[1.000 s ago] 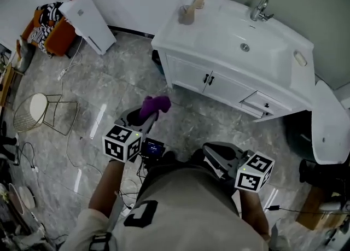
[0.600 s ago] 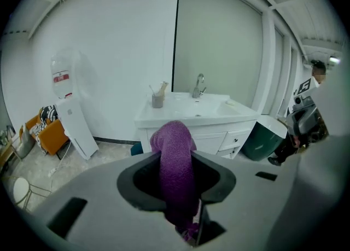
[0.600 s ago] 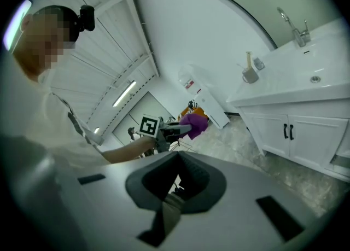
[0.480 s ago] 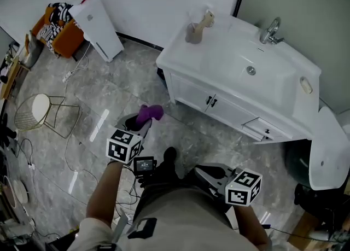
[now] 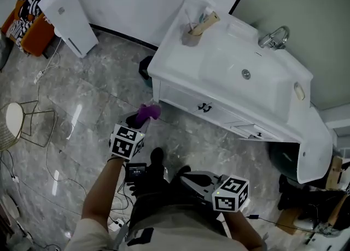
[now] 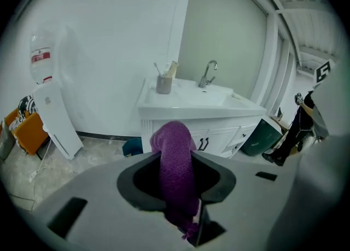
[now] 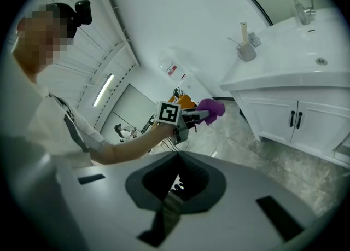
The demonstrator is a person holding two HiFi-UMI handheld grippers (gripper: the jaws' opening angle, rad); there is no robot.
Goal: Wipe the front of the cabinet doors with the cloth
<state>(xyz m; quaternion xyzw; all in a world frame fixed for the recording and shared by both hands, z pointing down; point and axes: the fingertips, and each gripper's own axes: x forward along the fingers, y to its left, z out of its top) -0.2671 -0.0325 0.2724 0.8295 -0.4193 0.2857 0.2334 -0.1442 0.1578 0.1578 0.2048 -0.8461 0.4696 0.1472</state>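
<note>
A purple cloth (image 5: 146,112) sticks out of my left gripper (image 5: 138,120), which is shut on it, low over the floor and a short way in front of the white cabinet doors (image 5: 192,104). In the left gripper view the cloth (image 6: 176,162) hangs between the jaws and covers part of the doors (image 6: 214,138), whose two dark handles show beside it. My right gripper (image 5: 188,179) is held close to my body, shut with nothing in it. The right gripper view shows the doors (image 7: 284,117) at right and the left gripper (image 7: 197,114) with the cloth (image 7: 213,108).
The vanity top (image 5: 219,66) carries a cup of brushes (image 5: 192,30), a basin and a faucet (image 5: 273,38). A dark bin (image 5: 145,69) stands at its left end, a green one (image 5: 283,159) at right. A white dispenser (image 5: 64,16), a wire stool (image 5: 19,127) and floor cables (image 5: 49,151) lie left.
I have stepped nearer the vanity. My left gripper has carried the cloth closer to the left cabinet door. The right gripper stays shut near my body.
</note>
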